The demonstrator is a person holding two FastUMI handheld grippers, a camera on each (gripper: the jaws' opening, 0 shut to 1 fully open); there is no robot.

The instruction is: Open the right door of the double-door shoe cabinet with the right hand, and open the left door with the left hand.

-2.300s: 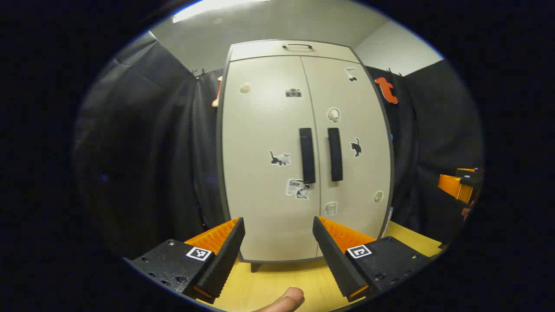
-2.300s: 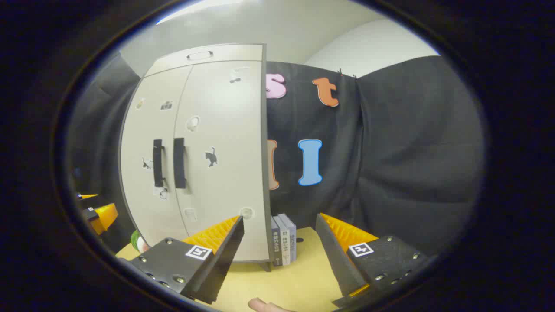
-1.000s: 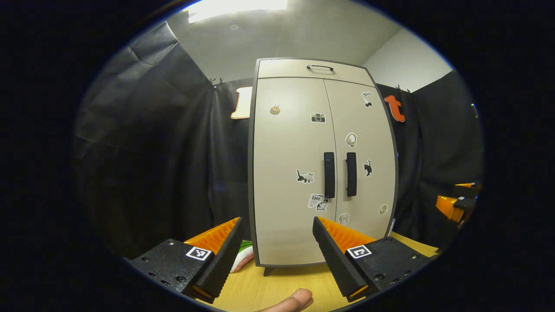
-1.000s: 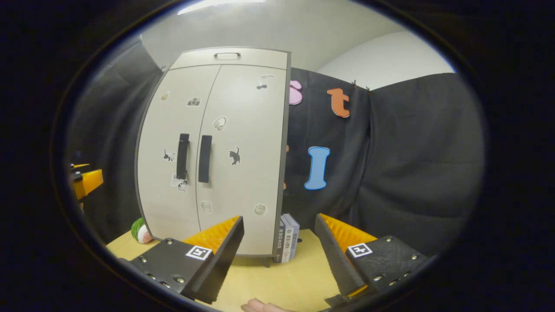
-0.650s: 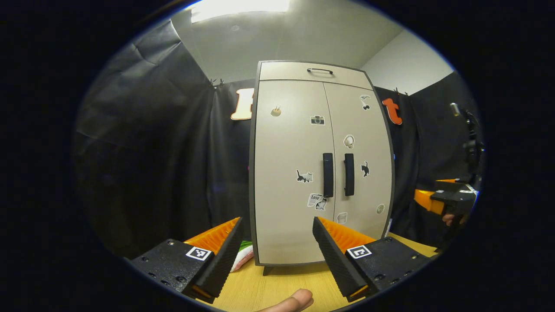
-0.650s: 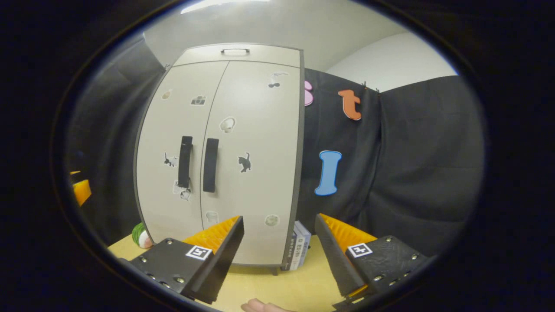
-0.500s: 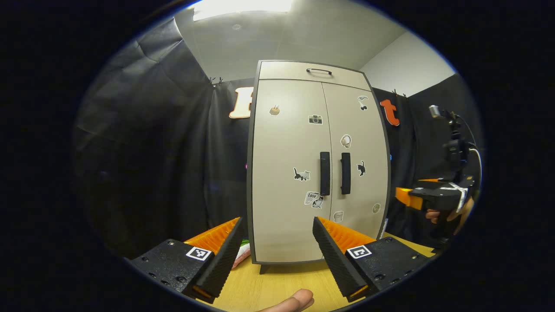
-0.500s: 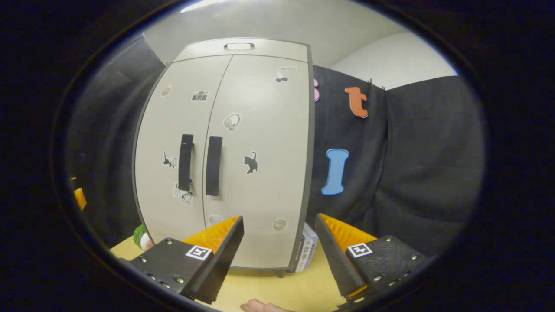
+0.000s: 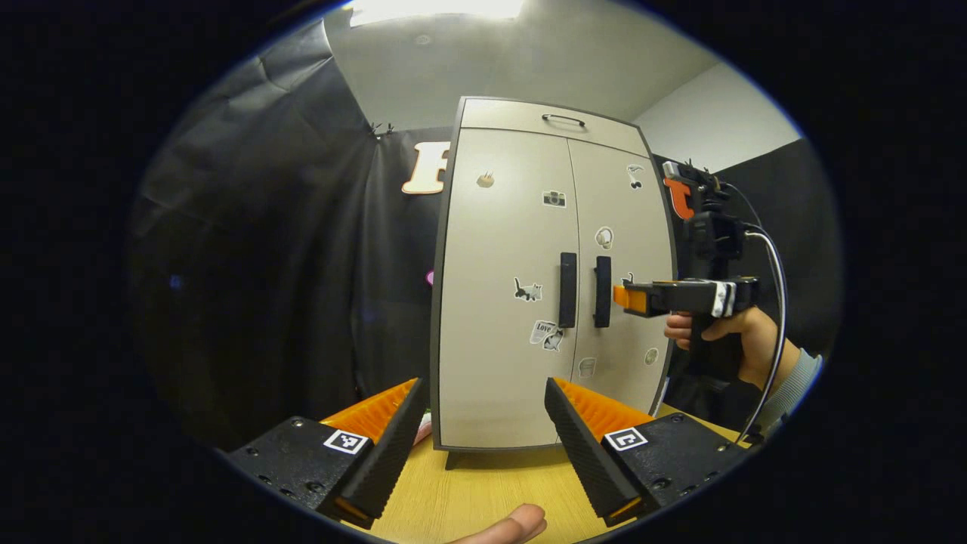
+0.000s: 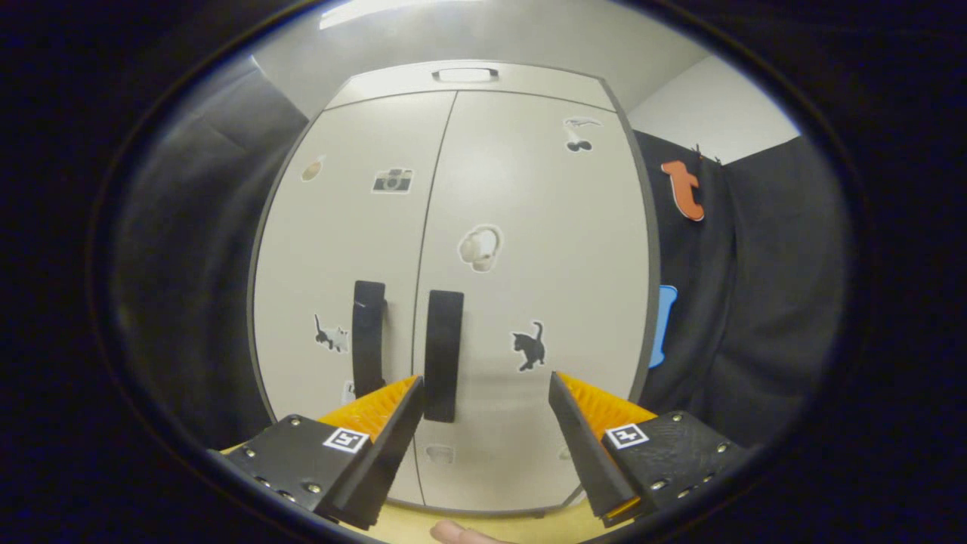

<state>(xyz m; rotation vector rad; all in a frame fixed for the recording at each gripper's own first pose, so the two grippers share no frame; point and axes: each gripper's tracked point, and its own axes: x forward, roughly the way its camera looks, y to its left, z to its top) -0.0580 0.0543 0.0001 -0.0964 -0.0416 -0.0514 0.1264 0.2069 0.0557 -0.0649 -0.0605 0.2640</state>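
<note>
Your left gripper (image 9: 483,412) hangs back from the cabinet (image 9: 551,279), its fingers spread wide with nothing between them; the cabinet stands on the table (image 9: 491,491) ahead, both doors closed. From here you see your right gripper (image 9: 621,296) side-on, held in your hand (image 9: 725,336) just in front of the right door (image 9: 619,257), its tip close beside the right handle (image 9: 602,291) but, as far as the picture tells, not touching it. A cable (image 9: 770,317) loops down from that gripper past your sleeve (image 9: 793,381).

The right gripper view gives what the left cannot: your right gripper (image 10: 487,412) is wide open and empty, and the right handle (image 10: 443,355) sits just inside its left finger (image 10: 378,423), upright, with the left handle (image 10: 368,336) next to it across the door seam. Stickers dot both doors, a cat (image 10: 529,346) on the right door and a camera (image 10: 392,180) on the left door (image 10: 347,249). A top drawer handle (image 10: 464,74) shows above.

The left gripper view alone shows something pale and pink (image 9: 423,431) on the table behind the cabinet's left corner, mostly hidden by your left finger. A fingertip (image 9: 514,523) shows at that view's bottom edge.
</note>
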